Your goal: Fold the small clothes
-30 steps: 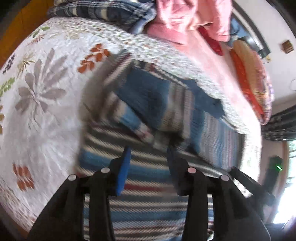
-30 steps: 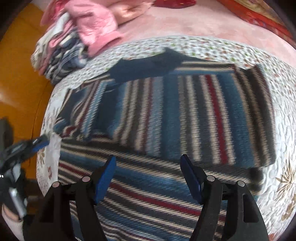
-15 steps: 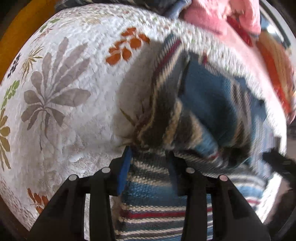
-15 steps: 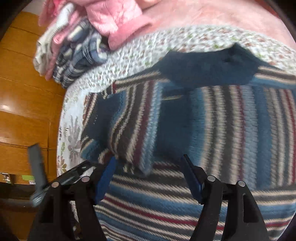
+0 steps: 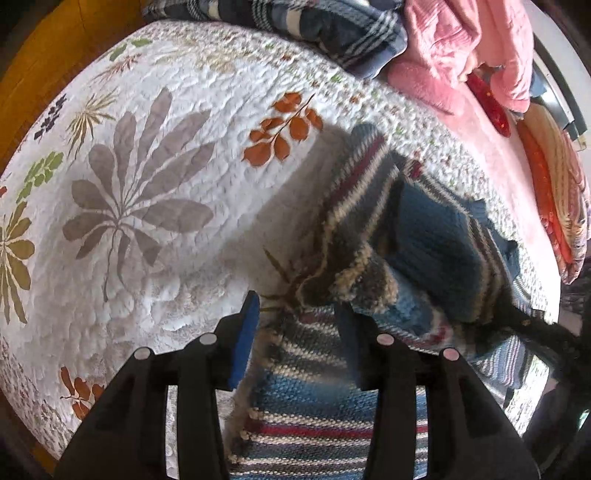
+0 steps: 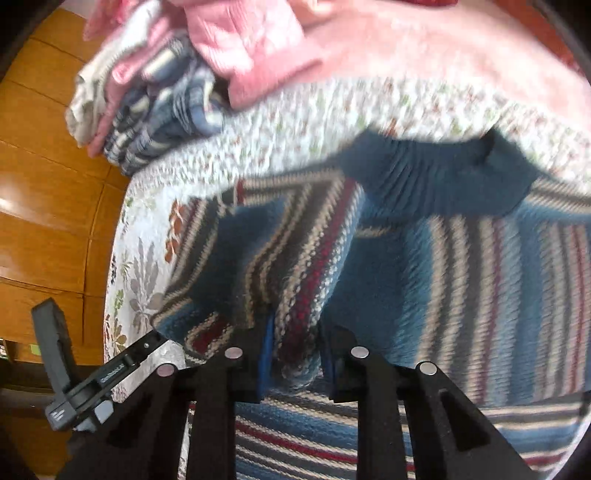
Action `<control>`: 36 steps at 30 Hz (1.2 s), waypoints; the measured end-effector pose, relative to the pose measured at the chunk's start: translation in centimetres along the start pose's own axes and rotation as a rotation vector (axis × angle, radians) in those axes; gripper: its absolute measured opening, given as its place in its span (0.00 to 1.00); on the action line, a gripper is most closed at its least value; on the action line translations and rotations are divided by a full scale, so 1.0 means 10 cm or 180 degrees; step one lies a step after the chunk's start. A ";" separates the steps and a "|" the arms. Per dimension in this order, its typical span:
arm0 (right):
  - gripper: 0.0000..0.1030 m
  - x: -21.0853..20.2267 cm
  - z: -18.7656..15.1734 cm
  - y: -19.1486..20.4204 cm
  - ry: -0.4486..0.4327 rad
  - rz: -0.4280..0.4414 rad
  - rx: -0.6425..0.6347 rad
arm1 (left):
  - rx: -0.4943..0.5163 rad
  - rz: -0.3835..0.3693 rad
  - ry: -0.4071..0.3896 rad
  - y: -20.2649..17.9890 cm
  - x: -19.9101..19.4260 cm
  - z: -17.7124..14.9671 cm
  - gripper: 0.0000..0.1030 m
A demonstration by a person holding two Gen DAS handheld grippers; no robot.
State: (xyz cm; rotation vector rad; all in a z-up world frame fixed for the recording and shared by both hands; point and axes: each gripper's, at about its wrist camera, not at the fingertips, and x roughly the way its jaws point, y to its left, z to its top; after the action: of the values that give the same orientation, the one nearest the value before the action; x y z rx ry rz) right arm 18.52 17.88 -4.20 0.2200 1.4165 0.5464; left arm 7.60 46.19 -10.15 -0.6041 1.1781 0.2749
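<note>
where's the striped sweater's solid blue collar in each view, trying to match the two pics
Left wrist: the collar sits right of centre, beyond the bunched sleeve in front of the left claw.
Right wrist: the collar lies upper centre-right, at the sweater's far edge.
Shared landmark: the plaid blue garment, top centre in the left view, upper left in the right view.

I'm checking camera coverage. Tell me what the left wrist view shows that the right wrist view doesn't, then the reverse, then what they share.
Only the left wrist view shows the orange and yellow patterned bedding at the far edge, and the left tongs open, straddling the sweater's edge.

Only the right wrist view shows the wooden panelling, and the right tongs shut on a bunched fold of the sweater.

Both show the striped knit sweater, the floral quilt under it, and the pile of plaid and pink clothes.
</note>
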 end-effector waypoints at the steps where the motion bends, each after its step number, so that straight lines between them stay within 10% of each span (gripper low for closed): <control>1: 0.21 -0.05 0.02 -0.03 -0.0024 -0.0041 -0.0028 | 0.0010 -0.0042 -0.0006 0.00 -0.01 -0.01 0.46; 11: 0.23 0.13 -0.04 -0.54 0.0082 -0.0616 0.0007 | 0.0212 -0.0516 0.0475 -0.29 0.05 -0.10 0.47; 18: 0.35 0.00 -0.04 -0.41 -0.0116 -0.0896 -0.0138 | 0.0577 0.0144 0.0383 -0.23 0.33 -0.12 0.50; 26: 0.57 0.18 0.00 0.35 0.0033 -0.0732 -0.0749 | 0.0166 -0.0025 0.0171 0.01 0.16 0.06 0.52; 36: 0.65 0.99 -0.14 0.71 0.0348 -0.1369 -0.1092 | -0.0011 0.0168 0.0183 0.24 0.23 0.08 0.53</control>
State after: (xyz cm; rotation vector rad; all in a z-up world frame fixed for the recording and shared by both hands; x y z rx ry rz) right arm 16.11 28.52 -9.79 -0.3872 1.3977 0.4379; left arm 7.90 48.34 -12.78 -0.5879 1.2506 0.3062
